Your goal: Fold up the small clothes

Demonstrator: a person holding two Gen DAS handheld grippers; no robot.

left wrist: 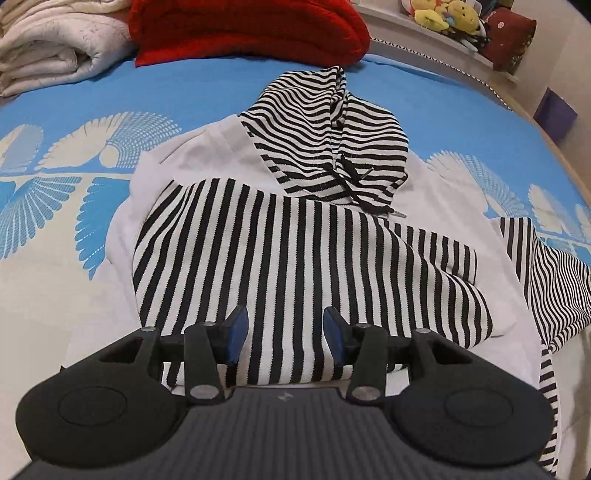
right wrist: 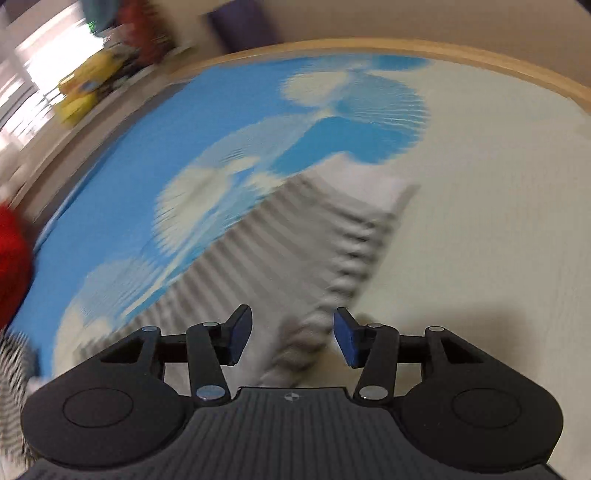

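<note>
The left gripper (left wrist: 282, 336) hung over the striped hoodie (left wrist: 295, 243), its jaws apart and pressing on nothing; the striped sleeve folded across the body lay directly below and ahead of them. Farther ahead of the jaws the striped hood (left wrist: 328, 136) lay flat on the bed (left wrist: 55, 266), and beyond it sat a red cushion (left wrist: 251, 29) beside a folded white blanket (left wrist: 55, 48). The right gripper (right wrist: 293, 338) also had its jaws apart and empty. In its very blurred view, a striped sleeve (right wrist: 288, 236) stretched away from between the jaws over the blue and white bed cover.
</note>
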